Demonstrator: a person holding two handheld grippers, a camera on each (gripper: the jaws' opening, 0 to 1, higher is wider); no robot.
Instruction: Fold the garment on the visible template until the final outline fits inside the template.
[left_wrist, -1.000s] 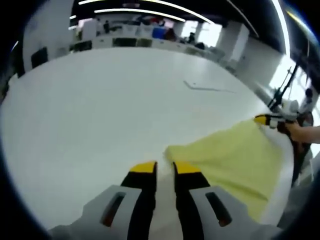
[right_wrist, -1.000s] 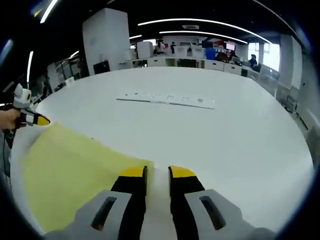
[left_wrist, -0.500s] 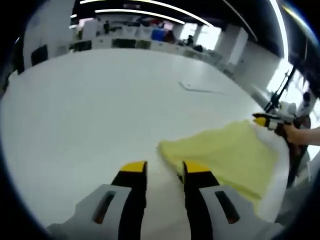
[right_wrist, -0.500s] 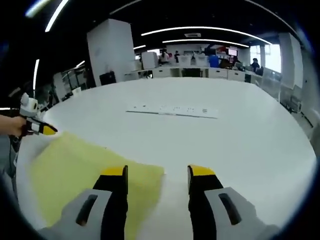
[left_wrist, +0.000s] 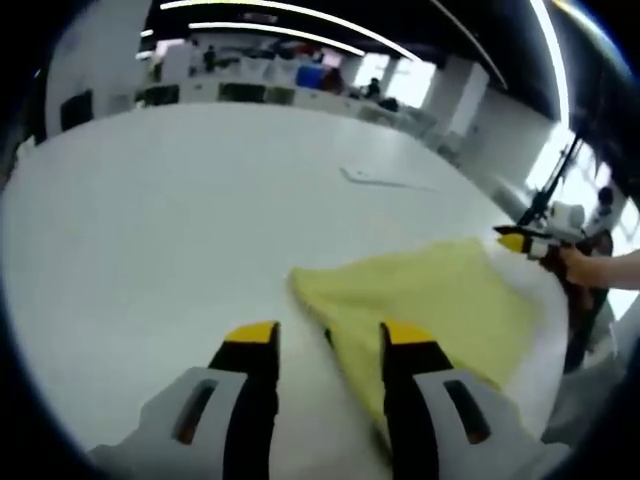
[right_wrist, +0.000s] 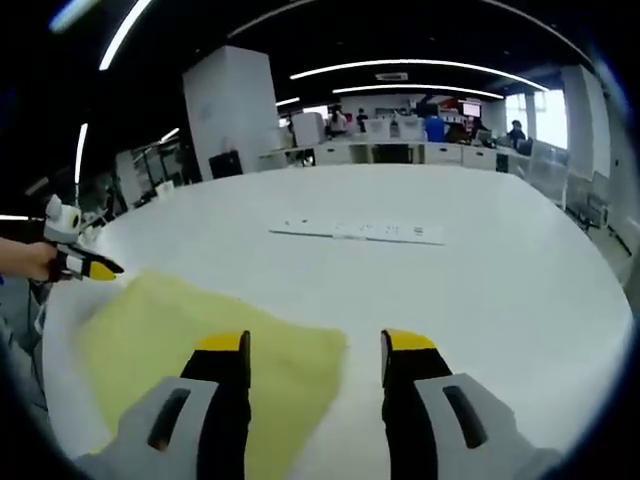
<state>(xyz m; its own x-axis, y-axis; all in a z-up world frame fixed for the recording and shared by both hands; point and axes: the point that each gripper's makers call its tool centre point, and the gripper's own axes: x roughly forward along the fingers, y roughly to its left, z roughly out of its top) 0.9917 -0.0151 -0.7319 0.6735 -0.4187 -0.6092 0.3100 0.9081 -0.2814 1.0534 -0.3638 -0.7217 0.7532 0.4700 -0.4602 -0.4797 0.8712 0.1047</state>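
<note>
The yellow garment lies flat on the white table, near its edge. In the left gripper view, the left gripper has its jaws wide apart and holds nothing; one corner of the garment lies between and just ahead of its tips. In the right gripper view, the right gripper is also spread wide and empty, with the garment's corner between its jaws. Farther on the table lies a long white strip.

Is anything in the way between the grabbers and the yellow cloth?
Nothing visible is. The flat yellow cloth garment lies on the white table right in front of the open left gripper and open right gripper.
</note>
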